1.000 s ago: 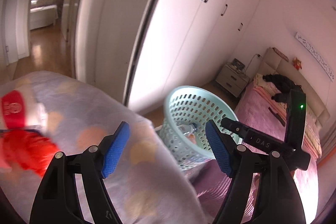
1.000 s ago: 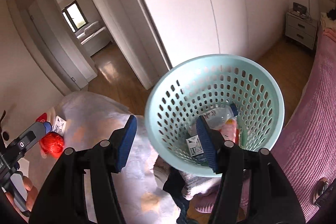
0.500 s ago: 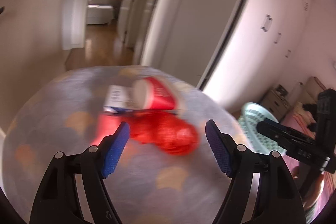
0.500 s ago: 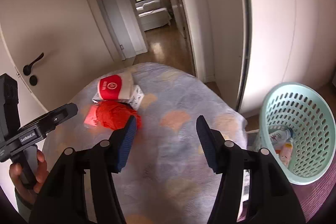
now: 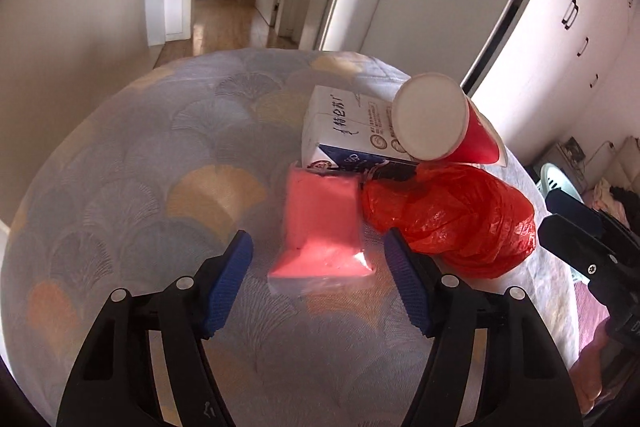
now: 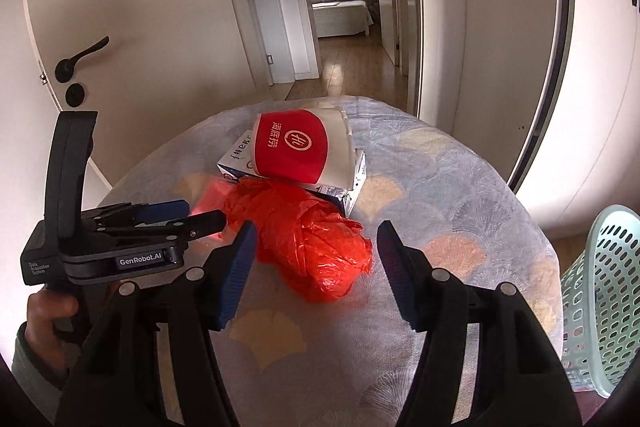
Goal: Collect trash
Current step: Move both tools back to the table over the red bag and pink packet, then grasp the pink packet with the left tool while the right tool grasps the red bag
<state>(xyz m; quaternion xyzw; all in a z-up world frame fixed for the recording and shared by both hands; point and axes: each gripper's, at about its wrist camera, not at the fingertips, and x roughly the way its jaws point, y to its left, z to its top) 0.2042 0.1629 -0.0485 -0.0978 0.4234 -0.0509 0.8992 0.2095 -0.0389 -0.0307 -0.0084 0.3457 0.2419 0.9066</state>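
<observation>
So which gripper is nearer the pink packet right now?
Left. The left gripper has the pink packet between its closing jaws, pads not touching it. The right gripper frames the red plastic bag beside it.

Both wrist cameras look steeply down, close over the desk [image 5: 120, 187]; both views share the red plastic bag [image 5: 452, 215] [image 6: 308, 239].

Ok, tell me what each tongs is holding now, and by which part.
Nothing is held. The left tongs are closing around the pink packet without touching it; the right tongs are opening around the red plastic bag.
</observation>
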